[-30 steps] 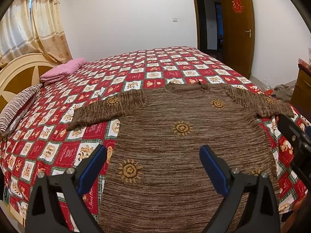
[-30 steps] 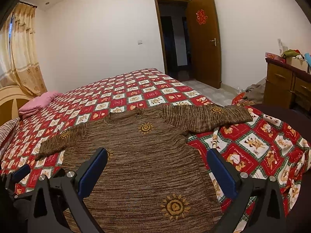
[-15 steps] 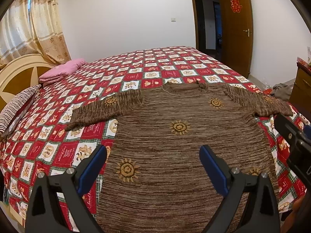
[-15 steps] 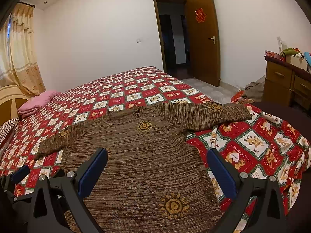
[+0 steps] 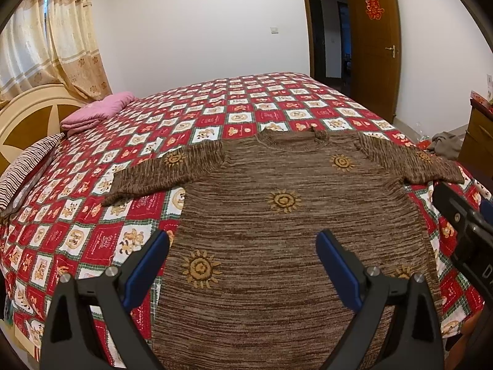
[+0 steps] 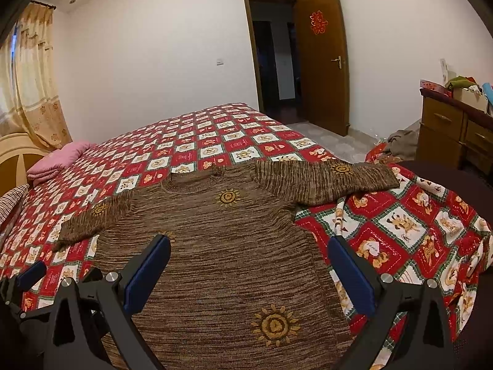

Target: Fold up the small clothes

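- The brown knitted sweater [image 5: 286, 215] lay flat and spread on the checked bedspread [image 5: 234, 114], with nothing resting on top of it.
- The far half of the bed was bare quilt, open to any reach.
- A folded pink blanket [image 5: 98, 114] and a striped pillow [image 5: 27, 163] crowded the headboard [image 5: 27, 117] side.
- Past the right sleeve [image 6: 326, 182], the bedspread dropped away rumpled toward a wooden dresser [image 6: 456, 129].
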